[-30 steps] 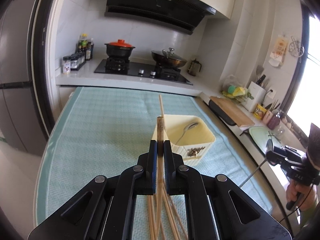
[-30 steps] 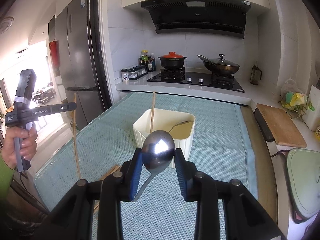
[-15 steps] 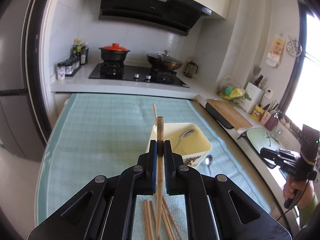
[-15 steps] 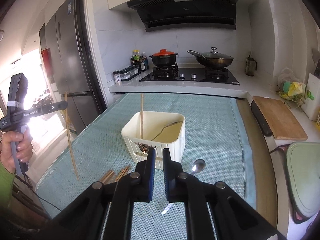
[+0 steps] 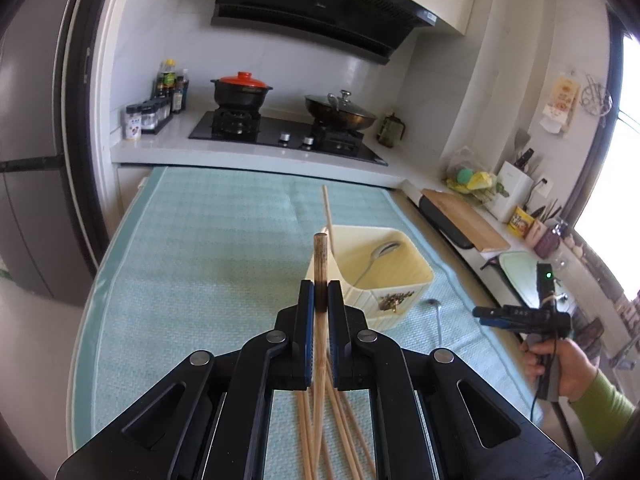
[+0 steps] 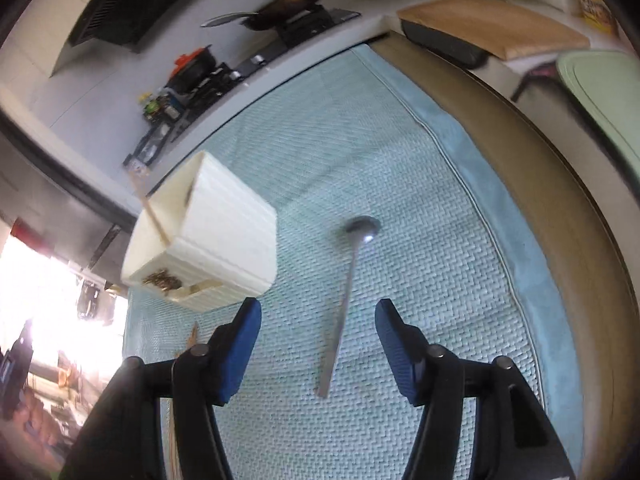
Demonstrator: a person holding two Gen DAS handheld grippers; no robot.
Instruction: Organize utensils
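Meanwhile, our left gripper (image 5: 321,294) clamped one chopstick (image 5: 320,264); our right gripper (image 6: 318,332), jaws opening, straddled the spoon (image 6: 347,292) lying beside the bin (image 6: 224,236). Closing squarely across its handle seemed wisest.

I am looking into a home kitchen: black gas hob (image 5: 280,136), black range hood (image 5: 320,8), grey fridge (image 5: 36,160).

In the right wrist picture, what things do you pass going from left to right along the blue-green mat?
Cream utensil box → left blue finger of the right tongs → spoon lying flat on the mat → right blue finger.
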